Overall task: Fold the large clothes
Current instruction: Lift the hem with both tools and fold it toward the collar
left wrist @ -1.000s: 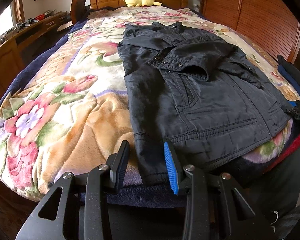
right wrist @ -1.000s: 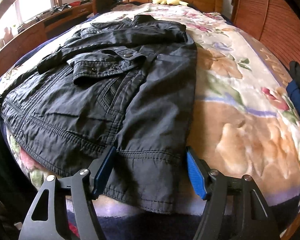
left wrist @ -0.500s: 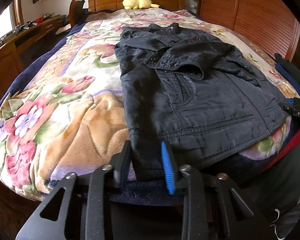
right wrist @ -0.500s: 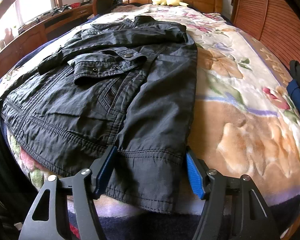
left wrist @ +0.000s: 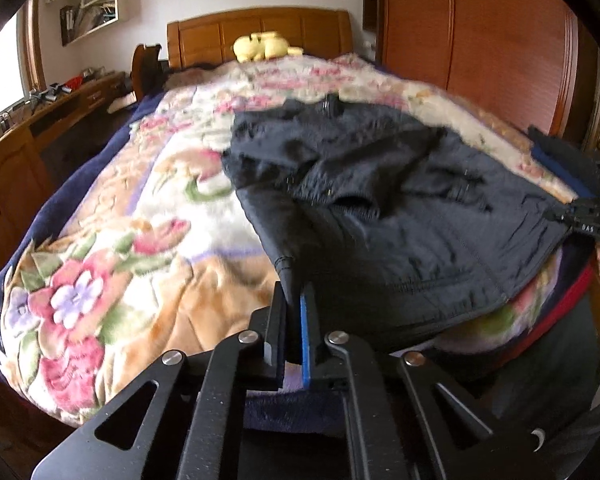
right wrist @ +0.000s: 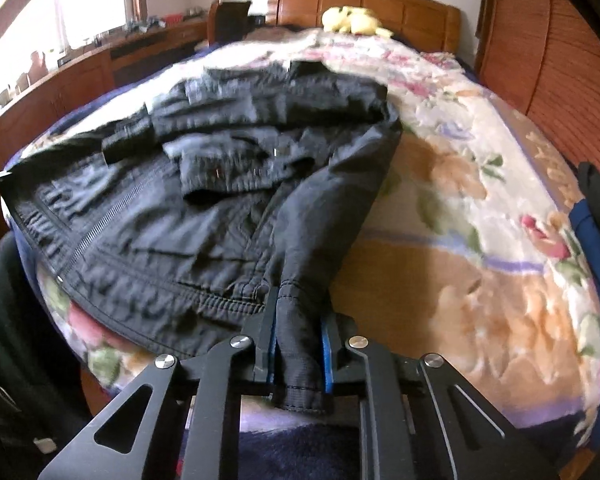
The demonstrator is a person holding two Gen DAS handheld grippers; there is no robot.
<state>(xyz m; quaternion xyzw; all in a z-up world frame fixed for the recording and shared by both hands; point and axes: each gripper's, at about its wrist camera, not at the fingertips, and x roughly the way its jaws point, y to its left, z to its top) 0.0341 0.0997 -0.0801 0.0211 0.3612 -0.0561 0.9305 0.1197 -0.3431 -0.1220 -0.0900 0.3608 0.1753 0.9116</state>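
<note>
A black jacket point(left wrist: 400, 208) lies front up on the bed, collar toward the headboard. My left gripper point(left wrist: 294, 292) is shut on a thin pinch of its near hem corner, which is raised off the blanket. In the right wrist view the jacket point(right wrist: 220, 208) spreads to the left. The other hem corner is bunched between the blue pads of my right gripper point(right wrist: 298, 312), whose jaws are closing and press on the cloth. At the far right of the left wrist view, the right gripper point(left wrist: 588, 220) shows at the hem's end.
A floral blanket point(left wrist: 140, 240) covers the bed, and a yellow plush toy point(left wrist: 260, 46) sits by the wooden headboard. A wooden wardrobe point(left wrist: 480, 40) stands on the right and a desk point(left wrist: 40, 120) on the left. Dark and blue clothes point(right wrist: 596, 208) lie at the bed's right edge.
Both grippers have closed on the jacket's near hem corners and risen. The hem is now pulled up off the blanket and bunched between the pads.
</note>
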